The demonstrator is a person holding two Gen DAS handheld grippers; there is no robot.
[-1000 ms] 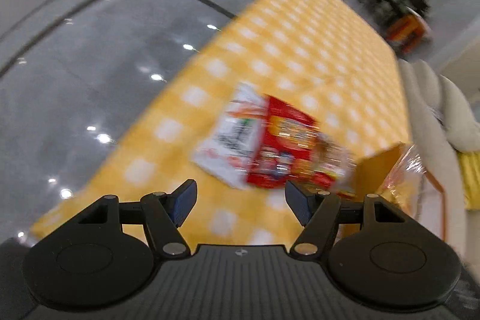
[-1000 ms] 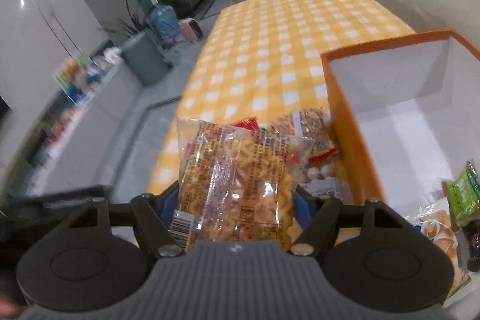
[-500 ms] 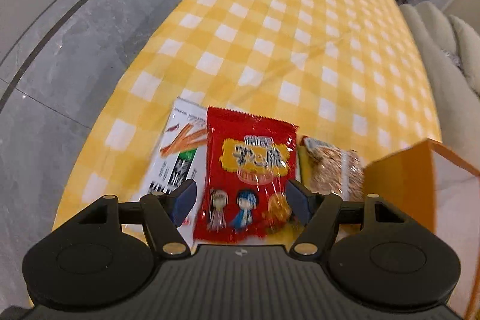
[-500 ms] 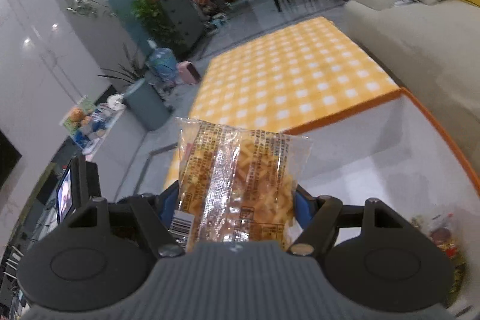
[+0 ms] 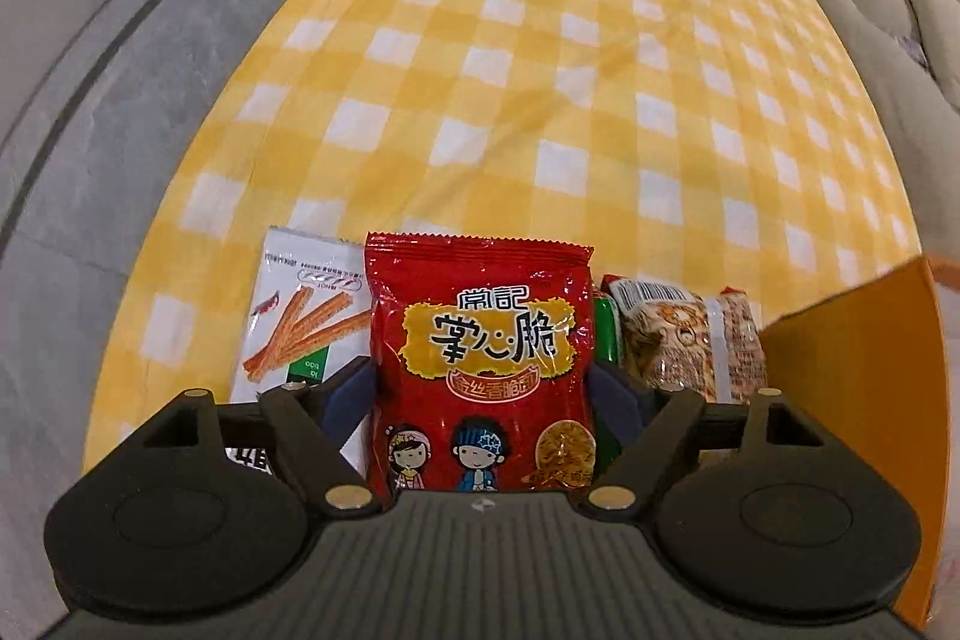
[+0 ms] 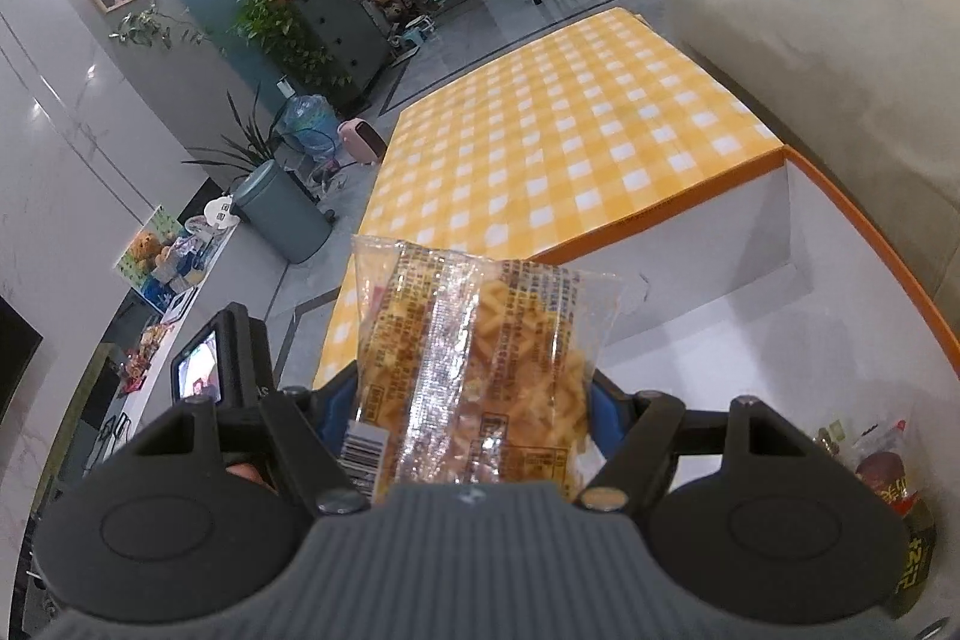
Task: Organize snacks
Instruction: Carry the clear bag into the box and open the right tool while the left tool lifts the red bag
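Left claw [image 5: 483,394] straddles red packet [image 5: 480,364], contact unclear. Right claw [image 6: 471,406] clamps clear noodle packet [image 6: 474,370] over orange box [image 6: 840,196]; checked table [image 5: 570,70].

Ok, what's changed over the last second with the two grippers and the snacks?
The left hand-held gripper closed in around the red foil snack bag. The right hand-held gripper carried the clear noodle-snack packet over the orange-rimmed box. Its grip is unchanged.
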